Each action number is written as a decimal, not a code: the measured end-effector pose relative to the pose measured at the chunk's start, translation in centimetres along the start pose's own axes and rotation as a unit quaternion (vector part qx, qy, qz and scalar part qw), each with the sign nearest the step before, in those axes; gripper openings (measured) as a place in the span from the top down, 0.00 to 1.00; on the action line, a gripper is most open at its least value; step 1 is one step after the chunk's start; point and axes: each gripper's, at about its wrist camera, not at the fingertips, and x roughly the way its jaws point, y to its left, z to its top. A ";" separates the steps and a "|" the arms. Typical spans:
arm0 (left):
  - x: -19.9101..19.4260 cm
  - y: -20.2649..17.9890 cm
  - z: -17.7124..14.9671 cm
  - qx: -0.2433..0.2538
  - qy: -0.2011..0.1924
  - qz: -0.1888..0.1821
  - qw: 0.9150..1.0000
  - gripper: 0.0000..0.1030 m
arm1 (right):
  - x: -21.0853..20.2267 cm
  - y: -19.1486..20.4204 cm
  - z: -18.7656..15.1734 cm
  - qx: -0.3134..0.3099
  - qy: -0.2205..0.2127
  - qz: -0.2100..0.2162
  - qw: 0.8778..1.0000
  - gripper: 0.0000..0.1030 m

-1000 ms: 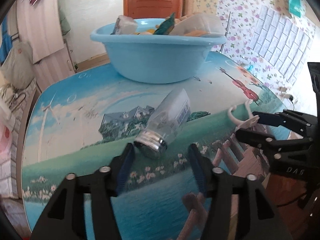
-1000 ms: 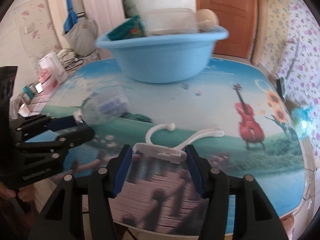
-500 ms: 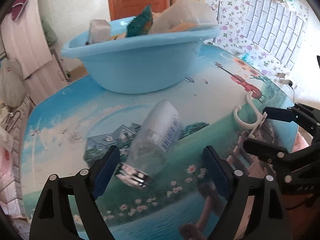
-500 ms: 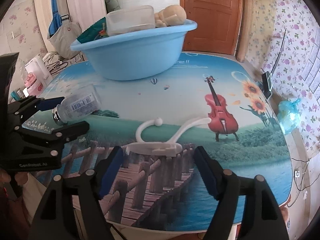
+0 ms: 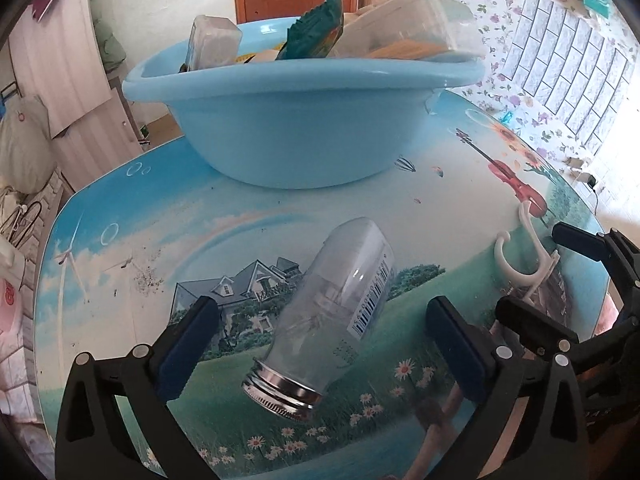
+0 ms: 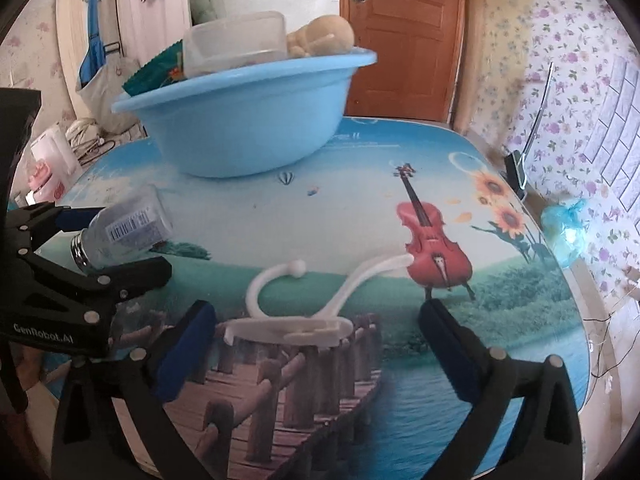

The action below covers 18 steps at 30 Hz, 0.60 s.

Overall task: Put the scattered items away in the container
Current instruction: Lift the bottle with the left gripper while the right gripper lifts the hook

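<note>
**Jar and hook each sit between wide-spread jaws, basin dead ahead**

The clear glass jar with a threaded metal neck [image 5: 328, 320] lies on its side on the glossy landscape-printed desk [image 5: 120, 240]. Seen from the left wrist, its long axis runs from the metal mouth at 7 o'clock to the rounded base at 1 o'clock, skewed to the left tool [image 5: 320, 344]. That tool's jaws have just been opening and stand released, the jar between them but untouched by either blue pad. A grasp would likely need the jaws squared across the smooth, rollable body.

The white plastic hook on a flat base [image 6: 304, 312] lies flat just ahead of the right tool [image 6: 316, 344], its curled arms reaching toward 12 and 1 o'clock. Those jaws have likewise just been opening and are released, clear of the base; thin and low, it may be awkward to pinch.

The light blue round plastic basin [image 5: 300, 128], already piled with packets and a clear box, stands at 12 o'clock, well beyond both.
</note>
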 end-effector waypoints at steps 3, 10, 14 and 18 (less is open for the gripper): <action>-0.1 0.0 -0.1 0.006 0.003 -0.005 1.000 0.00 | -0.1 0.0 0.0 0.000 0.000 0.001 1.000 0.00; -0.5 -1.2 -0.6 0.050 0.002 -0.038 0.998 0.03 | -0.5 0.0 -0.2 0.001 -0.009 0.000 1.000 0.04; -1.4 -1.8 -1.0 0.082 -0.014 -0.059 0.995 0.23 | -1.0 -0.1 -0.5 0.005 -0.020 -0.002 1.000 0.24; -1.9 -2.1 -1.0 0.094 -0.026 -0.069 0.993 0.57 | -1.2 -0.1 -0.7 0.006 -0.025 -0.003 1.000 0.37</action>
